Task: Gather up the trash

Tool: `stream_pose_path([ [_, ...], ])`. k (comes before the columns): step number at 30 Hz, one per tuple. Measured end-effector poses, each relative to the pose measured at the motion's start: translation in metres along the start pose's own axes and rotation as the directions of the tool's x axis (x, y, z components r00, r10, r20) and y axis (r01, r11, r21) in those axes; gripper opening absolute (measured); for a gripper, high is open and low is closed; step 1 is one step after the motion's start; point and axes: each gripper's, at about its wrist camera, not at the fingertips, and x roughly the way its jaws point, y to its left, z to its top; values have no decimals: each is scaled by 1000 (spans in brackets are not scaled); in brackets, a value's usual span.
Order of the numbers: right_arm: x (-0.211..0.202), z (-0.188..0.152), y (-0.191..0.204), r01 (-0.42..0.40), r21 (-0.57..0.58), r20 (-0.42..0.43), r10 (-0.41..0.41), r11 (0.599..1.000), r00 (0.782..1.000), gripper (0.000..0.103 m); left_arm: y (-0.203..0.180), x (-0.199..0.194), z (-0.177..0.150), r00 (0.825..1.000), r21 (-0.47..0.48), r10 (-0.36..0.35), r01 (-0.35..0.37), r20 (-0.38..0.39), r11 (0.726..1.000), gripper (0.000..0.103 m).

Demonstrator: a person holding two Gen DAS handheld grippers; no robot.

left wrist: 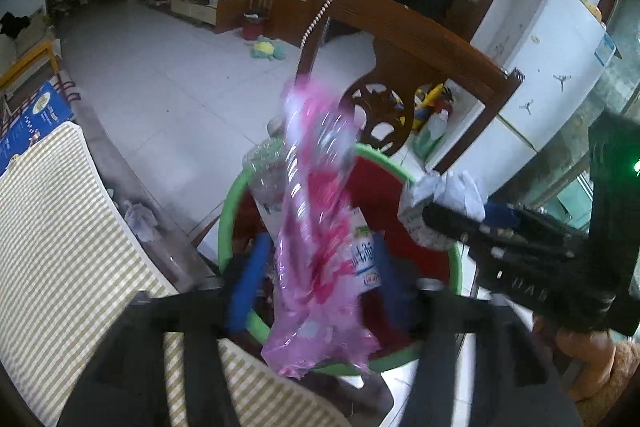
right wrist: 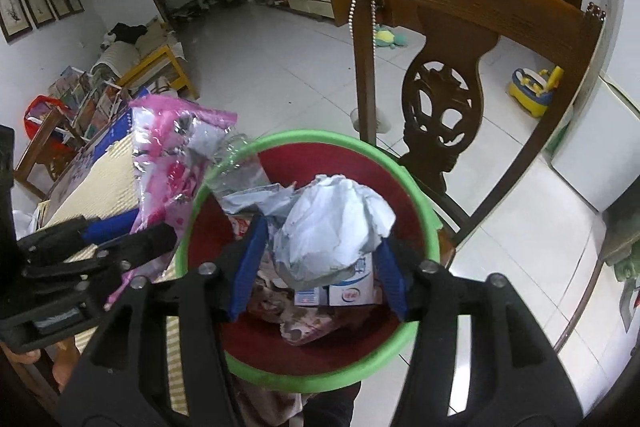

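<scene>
A red bin with a green rim (left wrist: 230,195) (right wrist: 404,171) stands below both grippers and holds cartons, a clear bottle (left wrist: 266,163) and wrappers. My left gripper (left wrist: 320,263) is shut on a pink plastic wrapper (left wrist: 316,211), blurred, hanging over the bin's near left rim; it also shows in the right wrist view (right wrist: 172,155). My right gripper (right wrist: 320,247) is shut on a crumpled white paper wad (right wrist: 336,223) above the bin's middle; the wad also shows in the left wrist view (left wrist: 440,199).
A carved wooden chair (right wrist: 444,95) stands just behind the bin. A table with a yellow checked cloth (left wrist: 60,227) lies to the left, with a crumpled tissue (left wrist: 140,221) at its edge. A white fridge (left wrist: 544,59) is at the right. Tiled floor lies beyond.
</scene>
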Motion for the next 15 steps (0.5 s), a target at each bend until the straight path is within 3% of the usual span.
stream_pose_path([
  [7,-5,-1,12,-13,11,24,13,1000,1000,69,15,-21,5,996,-35,55,-53,66,998,85],
  [12,-19,0,46,-39,-5,89,39,999,995,92,47,-51,-1,986,-69,130,-123,108,990,91],
  [15,-27,-3,77,-68,-28,118,70,997,990,98,74,-75,-10,979,-106,155,-141,131,984,91],
])
